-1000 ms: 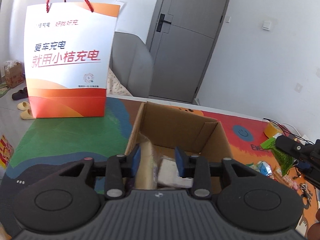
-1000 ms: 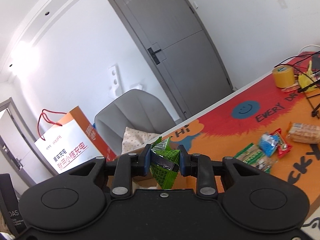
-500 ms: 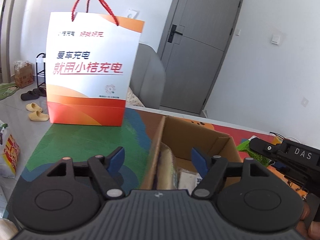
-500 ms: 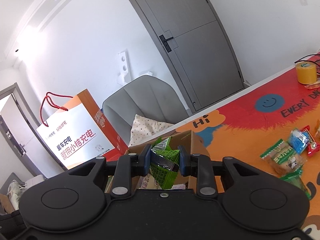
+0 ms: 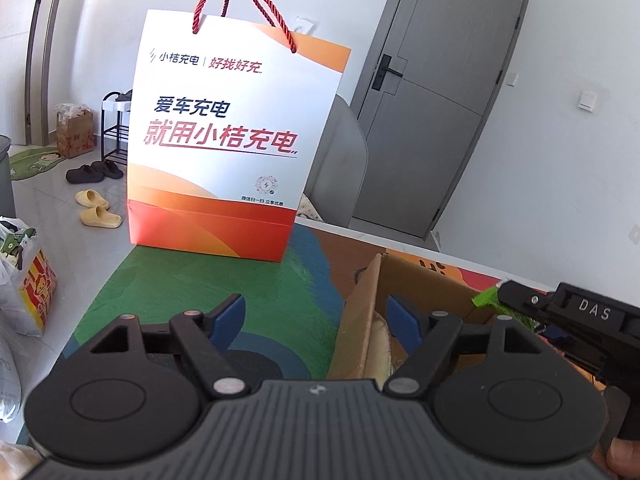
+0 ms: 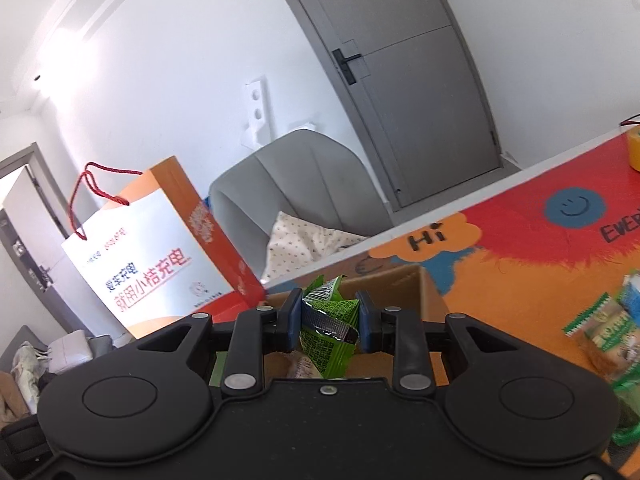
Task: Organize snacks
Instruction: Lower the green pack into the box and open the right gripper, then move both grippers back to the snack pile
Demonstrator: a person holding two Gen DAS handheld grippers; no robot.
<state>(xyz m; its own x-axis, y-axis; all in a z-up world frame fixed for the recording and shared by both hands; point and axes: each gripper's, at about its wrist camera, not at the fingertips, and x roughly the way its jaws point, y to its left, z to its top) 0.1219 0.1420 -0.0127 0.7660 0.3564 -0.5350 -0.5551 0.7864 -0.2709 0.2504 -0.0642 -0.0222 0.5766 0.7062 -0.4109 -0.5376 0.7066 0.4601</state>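
Your right gripper (image 6: pixel 330 326) pinches a crinkled green foil snack packet (image 6: pixel 326 330) above the brown cardboard box (image 6: pixel 420 280), though its jaws are easing apart. Your left gripper (image 5: pixel 316 318) is spreading, empty. Loose packets (image 6: pixel 604 328) wait on the mat.

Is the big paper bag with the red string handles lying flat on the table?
No, the paper bag stands upright on the table, its red handles sticking up, beside the cardboard box.

Glossy foil snack packet (image 6: pixel 329 326), matt cardboard box (image 5: pixel 356 320)
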